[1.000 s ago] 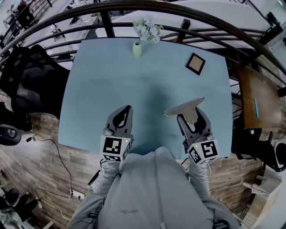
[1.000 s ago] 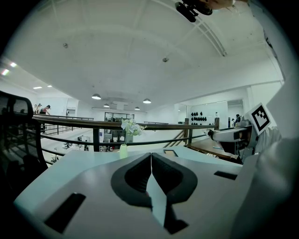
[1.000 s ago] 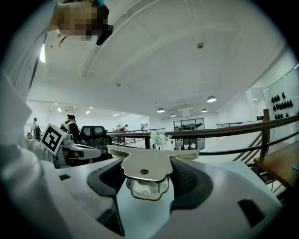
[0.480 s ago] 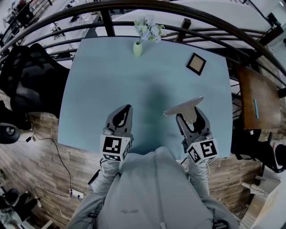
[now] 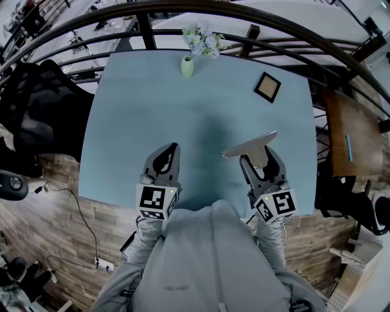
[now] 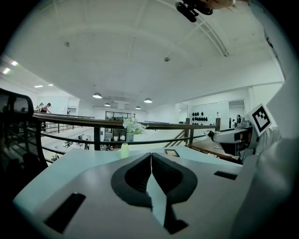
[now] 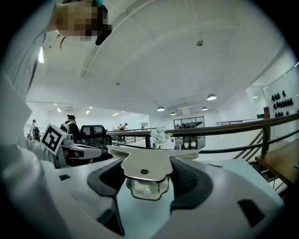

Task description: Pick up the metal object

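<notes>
The metal object [image 5: 251, 145] is a flat silvery bracket with a wide top bar, held up off the pale blue table [image 5: 134, 109] at the near right. My right gripper [image 5: 261, 158] is shut on its stem; the bar sticks out to the left of the jaws. Seen from the right gripper view, the metal object [image 7: 147, 169] sits between the dark pads, its bar across the top. My left gripper [image 5: 169, 153] hangs over the table's near edge, shut, with nothing in it. The left gripper [image 6: 151, 161] shows its jaws pressed together.
A green vase with pale flowers [image 5: 187, 64] stands at the table's far edge. A small framed picture [image 5: 267, 86] lies at the far right. A dark railing [image 5: 183, 9] curves behind the table. A black chair [image 5: 33, 109] is at left, a wooden table [image 5: 348, 137] at right.
</notes>
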Demonstrator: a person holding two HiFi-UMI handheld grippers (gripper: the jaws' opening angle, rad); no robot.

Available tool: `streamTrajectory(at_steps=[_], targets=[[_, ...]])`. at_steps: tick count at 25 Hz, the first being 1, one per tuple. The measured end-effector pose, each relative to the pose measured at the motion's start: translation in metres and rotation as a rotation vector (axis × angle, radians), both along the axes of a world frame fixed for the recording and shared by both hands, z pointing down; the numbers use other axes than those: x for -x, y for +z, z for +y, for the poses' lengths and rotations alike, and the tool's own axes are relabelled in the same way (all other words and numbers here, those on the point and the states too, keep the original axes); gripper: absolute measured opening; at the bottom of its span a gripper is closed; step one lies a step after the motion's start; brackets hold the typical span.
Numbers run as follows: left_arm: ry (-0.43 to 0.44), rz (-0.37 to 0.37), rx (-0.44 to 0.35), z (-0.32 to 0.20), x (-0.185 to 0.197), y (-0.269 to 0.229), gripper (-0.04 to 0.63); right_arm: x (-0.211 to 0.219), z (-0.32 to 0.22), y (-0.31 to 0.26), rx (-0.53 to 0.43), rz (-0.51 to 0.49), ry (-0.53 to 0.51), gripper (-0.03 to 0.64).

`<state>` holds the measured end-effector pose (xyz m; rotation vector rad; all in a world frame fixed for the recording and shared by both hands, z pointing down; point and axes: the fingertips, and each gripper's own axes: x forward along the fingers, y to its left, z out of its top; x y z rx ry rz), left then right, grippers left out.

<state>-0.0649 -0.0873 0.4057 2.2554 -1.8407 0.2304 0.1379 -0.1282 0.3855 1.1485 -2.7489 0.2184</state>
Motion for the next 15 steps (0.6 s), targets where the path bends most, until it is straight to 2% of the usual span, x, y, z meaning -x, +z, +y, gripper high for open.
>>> streamTrajectory(at_steps=[15], targets=[[-0.006, 0.003, 0.002, 0.0009, 0.0019, 0.0020, 0.028, 0.0006, 0.0004, 0.0036, 0.007, -0.002, -0.003, 0.301]])
